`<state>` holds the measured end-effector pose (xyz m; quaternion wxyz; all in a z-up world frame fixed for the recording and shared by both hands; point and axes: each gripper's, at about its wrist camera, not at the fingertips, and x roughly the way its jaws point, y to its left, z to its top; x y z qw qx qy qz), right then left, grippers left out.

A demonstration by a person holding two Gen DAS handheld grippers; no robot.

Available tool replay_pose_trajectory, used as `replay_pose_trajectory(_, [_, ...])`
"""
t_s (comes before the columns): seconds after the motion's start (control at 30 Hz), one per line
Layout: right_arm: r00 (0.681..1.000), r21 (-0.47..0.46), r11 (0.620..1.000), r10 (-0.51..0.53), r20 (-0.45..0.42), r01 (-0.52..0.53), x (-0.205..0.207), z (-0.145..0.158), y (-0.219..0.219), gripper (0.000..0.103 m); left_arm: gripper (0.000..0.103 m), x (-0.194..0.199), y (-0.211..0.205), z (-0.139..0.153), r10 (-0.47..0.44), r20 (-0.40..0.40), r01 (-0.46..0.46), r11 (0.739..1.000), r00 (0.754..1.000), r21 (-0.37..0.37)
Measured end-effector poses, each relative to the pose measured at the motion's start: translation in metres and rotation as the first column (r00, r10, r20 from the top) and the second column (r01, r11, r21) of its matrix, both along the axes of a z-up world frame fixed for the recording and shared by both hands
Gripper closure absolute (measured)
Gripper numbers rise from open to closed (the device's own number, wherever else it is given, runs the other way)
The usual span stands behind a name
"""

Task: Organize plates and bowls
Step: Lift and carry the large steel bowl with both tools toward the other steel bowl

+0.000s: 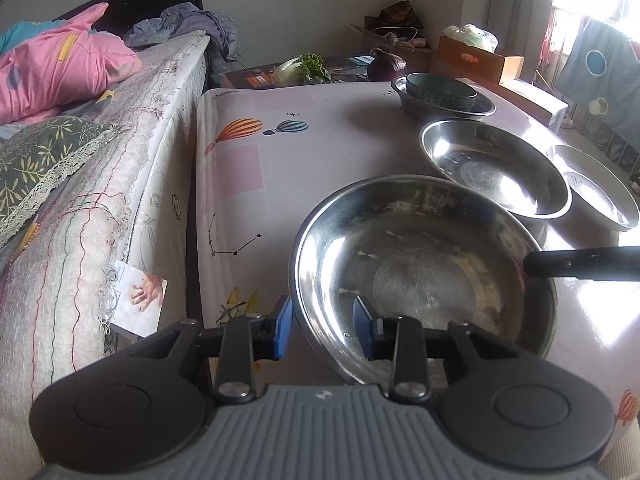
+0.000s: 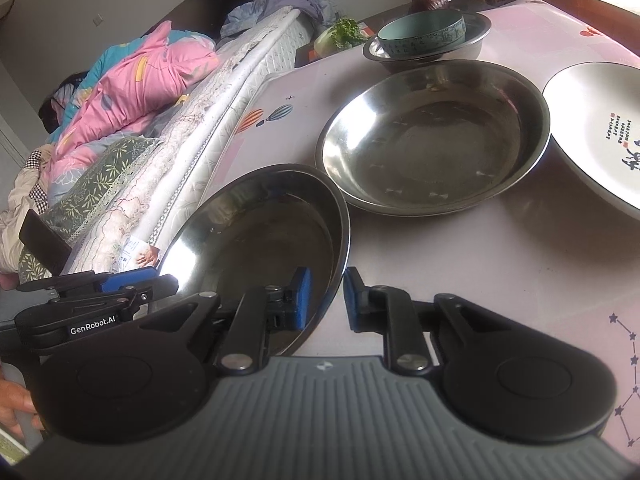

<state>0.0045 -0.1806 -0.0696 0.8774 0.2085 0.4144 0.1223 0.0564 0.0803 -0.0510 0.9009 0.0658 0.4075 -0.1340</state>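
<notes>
A steel bowl (image 1: 424,264) sits at the near edge of the table. My left gripper (image 1: 322,326) is open, its fingers either side of the bowl's near left rim. My right gripper (image 2: 324,298) is open, its fingers either side of the same bowl's (image 2: 256,236) right rim. A second steel bowl (image 1: 496,164) (image 2: 436,136) stands just behind it. A white printed plate (image 1: 596,188) (image 2: 600,132) lies to the right. A teal bowl (image 1: 440,90) (image 2: 422,34) sits inside a steel bowl (image 1: 448,106) (image 2: 476,32) at the far side.
The table (image 1: 280,184) has a pink printed cloth. A bed with a pink quilt (image 1: 60,64) runs along its left side. Greens (image 1: 304,68) and a purple cabbage (image 1: 386,65) lie beyond the far edge, with cardboard boxes (image 1: 476,58) behind.
</notes>
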Motion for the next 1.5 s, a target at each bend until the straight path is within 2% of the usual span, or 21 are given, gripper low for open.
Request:
replay_pose_trajectory(0.4, [0.999, 0.027, 0.999, -0.04, -0.017, 0.04, -0.039, -0.001, -0.02, 0.084, 0.068, -0.036, -0.017, 0.002, -0.056, -0.014, 0.056, 0.998, 0.998, -0.017])
replay_pose_trajectory(0.73, [0.996, 0.04, 0.995, -0.088, -0.015, 0.089, -0.065, -0.004, -0.033, 0.083, 0.062, -0.046, -0.024, 0.001, -0.086, -0.048, 0.084, 0.995, 0.995, -0.046])
replay_pose_trajectory(0.9, [0.994, 0.014, 0.994, -0.109, 0.0, 0.109, -0.065, -0.003, -0.033, 0.083, 0.059, -0.033, -0.027, -0.006, -0.082, -0.088, 0.079, 0.996, 0.993, -0.037])
replay_pose_trajectory(1.1, [0.993, 0.003, 0.993, -0.118, 0.002, 0.118, -0.055, -0.005, -0.032, 0.084, 0.059, -0.019, -0.035, -0.012, -0.077, -0.092, 0.077, 0.997, 0.993, -0.008])
replay_pose_trajectory(1.5, [0.994, -0.007, 0.994, -0.108, 0.005, 0.108, -0.042, -0.01, -0.025, 0.083, 0.06, -0.016, -0.037, -0.013, -0.063, -0.103, 0.062, 0.998, 0.993, -0.017])
